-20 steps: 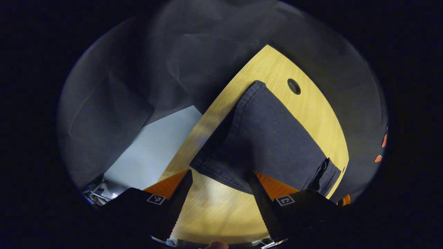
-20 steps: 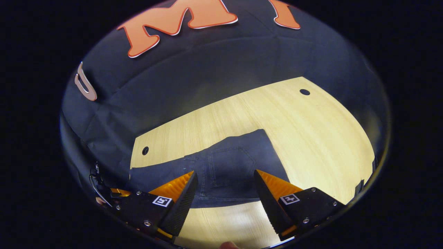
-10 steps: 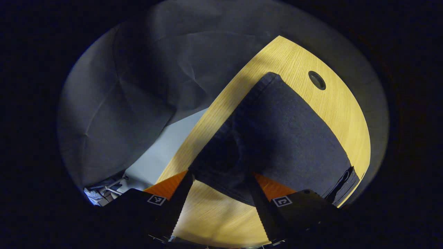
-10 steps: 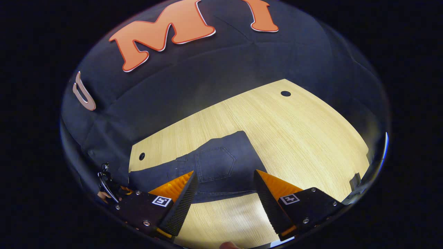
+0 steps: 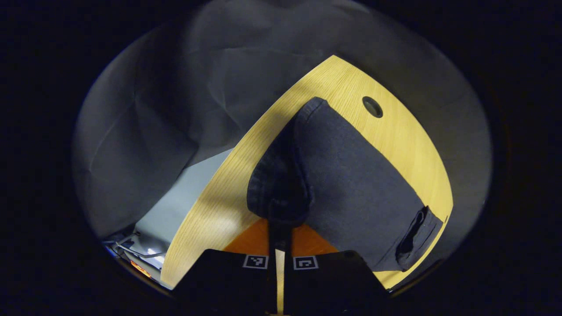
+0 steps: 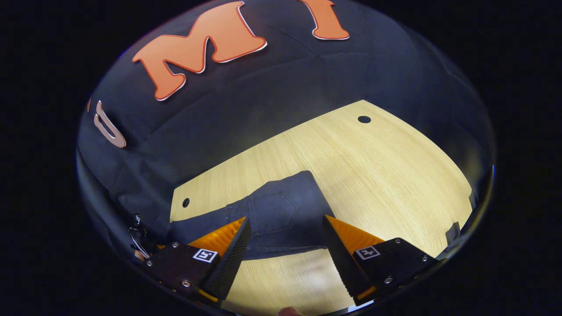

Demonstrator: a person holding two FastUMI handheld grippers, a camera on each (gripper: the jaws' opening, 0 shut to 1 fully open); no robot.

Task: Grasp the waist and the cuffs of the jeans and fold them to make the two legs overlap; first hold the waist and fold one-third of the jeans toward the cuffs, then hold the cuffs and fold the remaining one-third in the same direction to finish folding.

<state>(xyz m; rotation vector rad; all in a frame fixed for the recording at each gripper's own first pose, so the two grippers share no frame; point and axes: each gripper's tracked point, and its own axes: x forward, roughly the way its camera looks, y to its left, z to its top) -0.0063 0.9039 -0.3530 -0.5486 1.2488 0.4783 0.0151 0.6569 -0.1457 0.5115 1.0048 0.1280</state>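
Dark blue jeans (image 5: 351,175) lie on a light wooden table (image 5: 395,136). In the left gripper view my left gripper (image 5: 279,228) is shut on the hemmed cuff edge (image 5: 276,197), which bunches up above the fingertips. The cloth runs away from it toward a folded end (image 5: 417,237) at the table's right edge. In the right gripper view the waist part of the jeans (image 6: 281,210), with a back pocket on top, lies flat. My right gripper (image 6: 285,239) hovers open just before its near edge, with nothing between the fingers.
The table (image 6: 373,175) has round cable holes (image 5: 372,106) (image 6: 364,119) (image 6: 185,202). Its left edge (image 5: 228,171) drops to a pale floor (image 5: 175,206). Black cloth walls stand close behind. Bare wood stretches to the right of the jeans in the right gripper view.
My left gripper has gone from open to shut on the cuff edge, and the cloth now bunches above its tips. The right gripper stays open and has barely shifted.
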